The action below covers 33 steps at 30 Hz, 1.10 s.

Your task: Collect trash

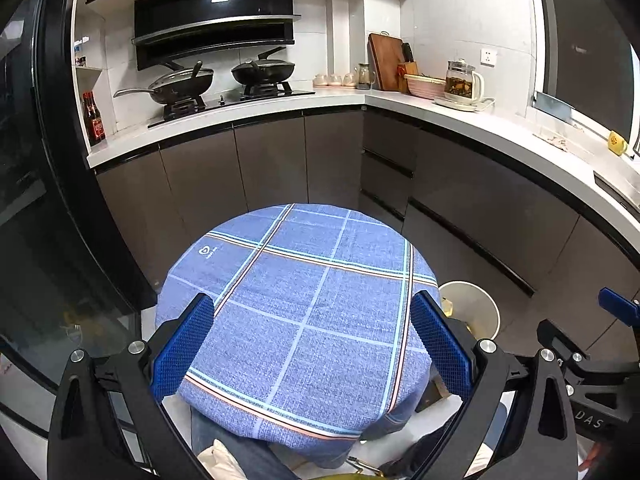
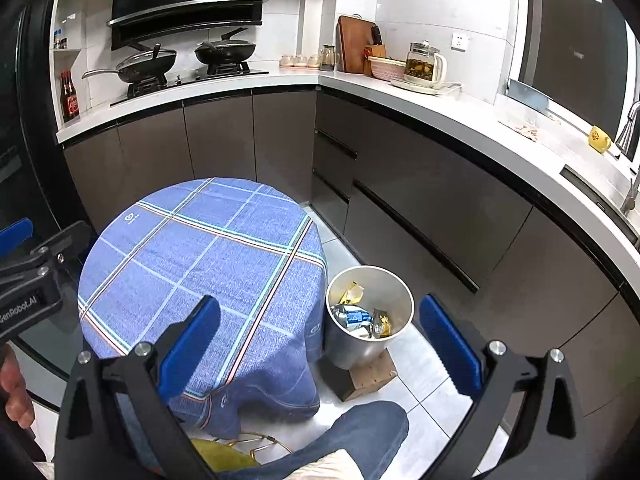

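A white trash bin point(image 2: 370, 322) stands on a wooden block on the floor, right of the round table. Inside it lie crumpled wrappers point(image 2: 360, 316), yellow, blue and silver. In the left wrist view only part of the bin point(image 1: 476, 312) shows behind the right finger. The round table point(image 1: 304, 300) wears a blue plaid cloth point(image 2: 200, 264) with nothing lying on it. My left gripper point(image 1: 312, 344) hangs open over the table's near half, holding nothing. My right gripper point(image 2: 320, 340) is open as well, spanning the table's right edge and the bin, with nothing between its fingers.
Dark cabinets point(image 2: 420, 200) under a white L-shaped counter point(image 2: 440, 108) wrap the back and right. On it sit two pans point(image 2: 148, 64), a cutting board point(image 2: 356, 44), a glass kettle point(image 2: 424, 66) and a yellow cup point(image 2: 599, 139). A person's jeans-clad knee point(image 2: 360, 432) lies below the bin.
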Motion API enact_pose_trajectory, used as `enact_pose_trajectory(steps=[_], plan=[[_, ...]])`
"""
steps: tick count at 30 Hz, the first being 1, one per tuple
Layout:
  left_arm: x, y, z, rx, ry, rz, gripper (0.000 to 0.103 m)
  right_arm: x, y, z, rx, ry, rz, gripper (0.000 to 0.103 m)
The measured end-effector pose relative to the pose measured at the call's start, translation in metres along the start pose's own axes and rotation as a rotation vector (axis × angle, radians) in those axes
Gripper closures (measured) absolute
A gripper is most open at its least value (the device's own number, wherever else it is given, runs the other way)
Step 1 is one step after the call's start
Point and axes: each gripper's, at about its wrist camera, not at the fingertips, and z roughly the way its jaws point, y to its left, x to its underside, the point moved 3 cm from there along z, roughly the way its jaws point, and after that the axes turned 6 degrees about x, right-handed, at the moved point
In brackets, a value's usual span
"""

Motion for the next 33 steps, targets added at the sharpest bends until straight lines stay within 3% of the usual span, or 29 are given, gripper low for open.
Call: enact_pose_trajectory(steps=[33], plan=[[0.004, 0.012, -0.013, -0.001, -0.029, -0.049, 0.008, -0.014, 0.015, -0.029, -0.003, -0.08, 0.031, 0.003]])
